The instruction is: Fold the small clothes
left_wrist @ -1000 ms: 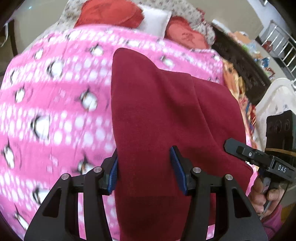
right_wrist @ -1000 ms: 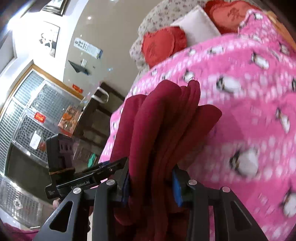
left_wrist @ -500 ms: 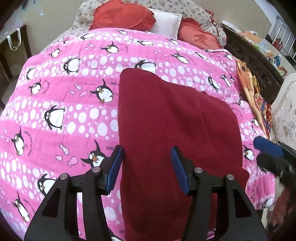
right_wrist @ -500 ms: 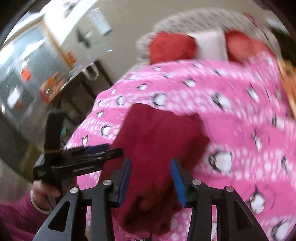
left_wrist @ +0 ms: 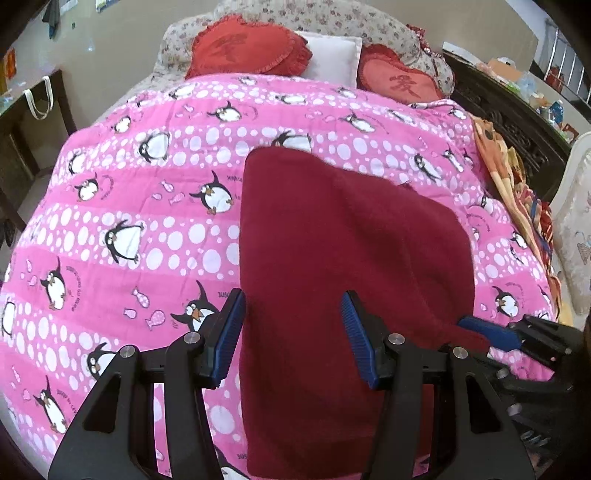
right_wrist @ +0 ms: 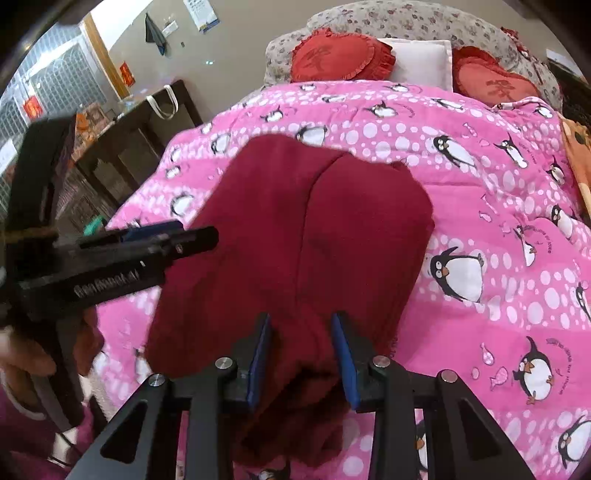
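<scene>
While my left gripper (left_wrist: 291,332) gapes unclamped, my right gripper (right_wrist: 301,354) pinches the maroon garment (left_wrist: 347,258), its length running toward twelve o'clock.

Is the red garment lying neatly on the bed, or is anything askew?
Mostly flat, but the dark red garment bunches into thick folds between the right gripper fingers, and its near end droops off the quilt edge.

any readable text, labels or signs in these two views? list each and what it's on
Raised lettering on the left gripper body, seen in the right wrist view: blurred, not surely readable.
One large character on each red heart cushion: cannot make it out.
Small curved print beside the penguins on the pink quilt: too small to read.
Red signs and the paper notice on the wall: too small to read.
</scene>
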Demonstrator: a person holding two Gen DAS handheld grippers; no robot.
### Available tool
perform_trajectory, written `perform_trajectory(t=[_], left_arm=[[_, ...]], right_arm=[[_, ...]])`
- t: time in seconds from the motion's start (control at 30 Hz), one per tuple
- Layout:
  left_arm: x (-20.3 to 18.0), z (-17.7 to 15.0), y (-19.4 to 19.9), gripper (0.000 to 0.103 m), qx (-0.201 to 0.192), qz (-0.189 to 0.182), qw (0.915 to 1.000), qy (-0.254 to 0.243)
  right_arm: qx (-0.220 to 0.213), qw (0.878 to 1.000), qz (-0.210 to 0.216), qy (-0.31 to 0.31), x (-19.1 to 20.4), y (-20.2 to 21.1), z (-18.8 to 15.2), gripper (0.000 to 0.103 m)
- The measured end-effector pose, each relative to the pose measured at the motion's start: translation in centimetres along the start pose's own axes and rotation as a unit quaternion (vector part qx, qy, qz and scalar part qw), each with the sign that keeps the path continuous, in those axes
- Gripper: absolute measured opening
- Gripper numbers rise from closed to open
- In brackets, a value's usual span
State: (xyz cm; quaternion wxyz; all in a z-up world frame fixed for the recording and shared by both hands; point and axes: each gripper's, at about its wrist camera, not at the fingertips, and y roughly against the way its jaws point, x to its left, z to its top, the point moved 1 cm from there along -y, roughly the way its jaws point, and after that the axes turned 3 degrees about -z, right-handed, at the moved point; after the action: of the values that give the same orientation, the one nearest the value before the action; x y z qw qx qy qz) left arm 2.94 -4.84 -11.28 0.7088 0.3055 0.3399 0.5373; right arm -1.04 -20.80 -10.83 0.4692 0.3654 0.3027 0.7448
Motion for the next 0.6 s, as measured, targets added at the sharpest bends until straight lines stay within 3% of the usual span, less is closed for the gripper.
perform_trajectory(t=[0.13,0.4,0.6], left_arm=[[-0.3,-0.1,1.1,0.054,-0.011,0.007,0.9999,-0.003],[-1.0,-0.1,3.3,0.054,-0.028,0.013,0.9995,-0.001],[-1.2,-0.3,4.5,0.054,-0.039,0.016,0.9991,-0.003]], right_arm=[[-0.038,0.999,-0.005,-0.019,0.0,2.4,1.0,0.043],[-0.078,0.996,-0.019,-0.03,1.0,5.2,1.2,0.045],[-0.082,0.995,-0.028,-0.044,1.2,5.8,0.9,0.047]])
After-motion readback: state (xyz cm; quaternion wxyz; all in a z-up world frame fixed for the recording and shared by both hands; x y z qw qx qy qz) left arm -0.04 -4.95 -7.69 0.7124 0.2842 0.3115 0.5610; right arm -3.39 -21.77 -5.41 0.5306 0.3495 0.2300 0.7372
